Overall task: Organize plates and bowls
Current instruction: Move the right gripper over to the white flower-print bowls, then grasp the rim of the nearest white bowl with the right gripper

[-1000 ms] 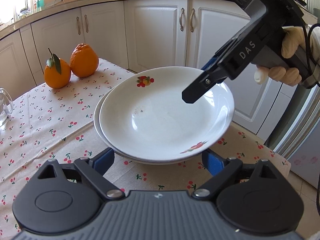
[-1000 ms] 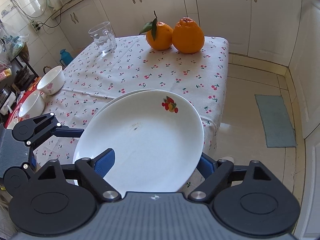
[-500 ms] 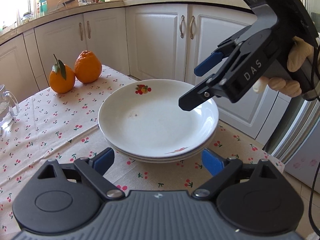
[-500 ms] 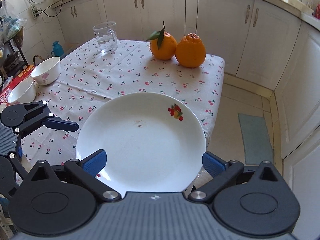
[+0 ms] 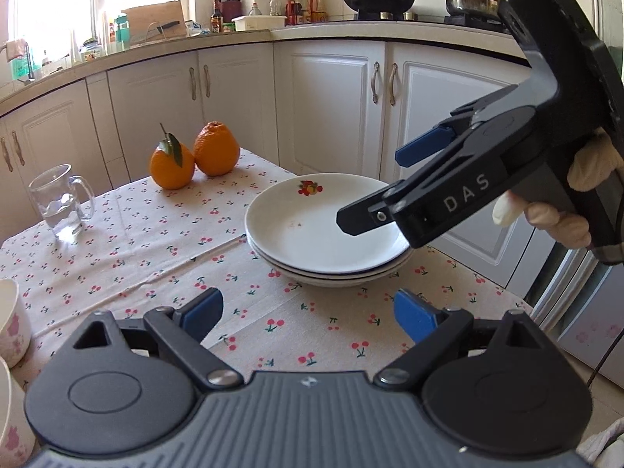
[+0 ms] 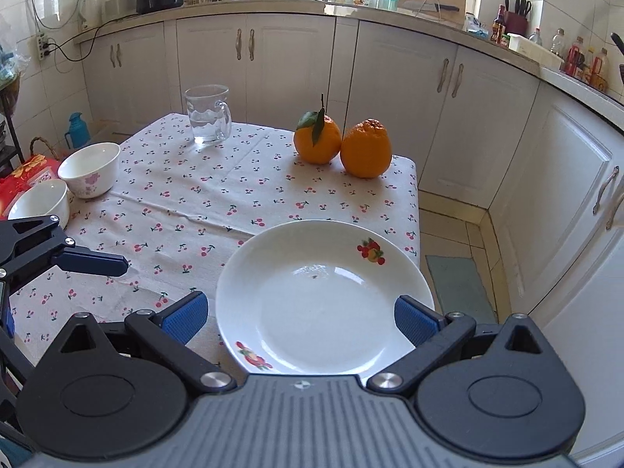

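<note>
Covering the table, a cherry-print cloth (image 6: pixel 241 195) faces white cabinets (image 6: pixel 390 89).

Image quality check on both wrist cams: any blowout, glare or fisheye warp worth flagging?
Left wrist view: the window at upper left is blown out to white, the counter edge bows in a curve, and the stacked plates stay sharp. Right wrist view: window light glints on the top plate, cabinet doors bend at the right, and the corners vignette black.

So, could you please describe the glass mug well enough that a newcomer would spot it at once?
Start at the table with the cherry-print cloth. Near its far edge, left of the two oranges, stands the glass mug. It alone is see-through, with a handle; the bowls are white.
</note>
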Tool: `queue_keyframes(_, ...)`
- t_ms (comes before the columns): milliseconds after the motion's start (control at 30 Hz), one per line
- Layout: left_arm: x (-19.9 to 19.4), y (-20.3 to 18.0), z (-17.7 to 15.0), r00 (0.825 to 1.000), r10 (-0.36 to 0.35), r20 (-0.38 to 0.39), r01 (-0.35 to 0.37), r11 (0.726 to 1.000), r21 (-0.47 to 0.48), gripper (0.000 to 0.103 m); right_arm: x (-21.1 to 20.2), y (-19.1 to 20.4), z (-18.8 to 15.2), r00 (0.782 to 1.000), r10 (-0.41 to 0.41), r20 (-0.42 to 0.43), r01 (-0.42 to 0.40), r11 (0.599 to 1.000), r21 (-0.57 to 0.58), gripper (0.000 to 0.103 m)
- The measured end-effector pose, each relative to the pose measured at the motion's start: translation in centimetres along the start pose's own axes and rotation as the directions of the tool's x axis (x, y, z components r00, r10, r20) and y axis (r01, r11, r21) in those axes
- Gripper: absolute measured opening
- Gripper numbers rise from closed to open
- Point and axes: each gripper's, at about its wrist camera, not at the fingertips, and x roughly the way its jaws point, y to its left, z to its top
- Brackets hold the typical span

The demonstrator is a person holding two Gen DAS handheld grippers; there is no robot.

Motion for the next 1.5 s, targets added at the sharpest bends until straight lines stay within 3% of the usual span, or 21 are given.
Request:
queue_keyframes(267,-5.9,2.4,-3.7,0.994,0.11,0.011,-0.109,0.992,-0.069,0.094,-1.0,5.7,-1.7,0.999,-0.015,0.049,0.014,1.0,0.022,0.103)
queue_keyframes(400,-8.8,3.7,-5.5,0.984,0.18,0.011,-0.179,0.98,-0.086,0.094,-1.1,8.3,-2.3,0.997,0.041,0.059,-0.043,0.998,0.041,0.103)
queue_keyframes(700,-14.3,6.8,-9.9,0.942,0.335,-0.032,-0.336,0.931,-0.144,0.094,-0.3,14.7,-1.2,0.982,0.181,0.044,-0.178,0.981,-0.074,0.103)
queue_keyframes(900,-16.5,8.9,-12.6,0.909,0.411,-0.075,-0.418,0.891,-0.177,0.094,0.4,19.0,0.2,0.96,0.278,0.022,-0.272,0.949,-0.157,0.103)
queue_keyframes(1033,-16.7,10.4,-14.5,0.896,0.432,-0.107,-0.445,0.875,-0.192,0.094,1.0,21.7,1.1,0.94,0.341,0.0,-0.333,0.92,-0.205,0.103)
queue_keyframes(1333,-15.6,11.8,-16.1,0.911,0.394,-0.117,-0.41,0.892,-0.191,0.094,2.8,27.0,2.5,0.878,0.473,-0.072,-0.473,0.839,-0.27,0.101)
queue_keyframes(1500,-15.1,12.4,-16.1,0.921,0.372,-0.113,-0.387,0.903,-0.186,0.093,4.2,28.6,2.8,0.848,0.517,-0.115,-0.528,0.808,-0.261,0.092)
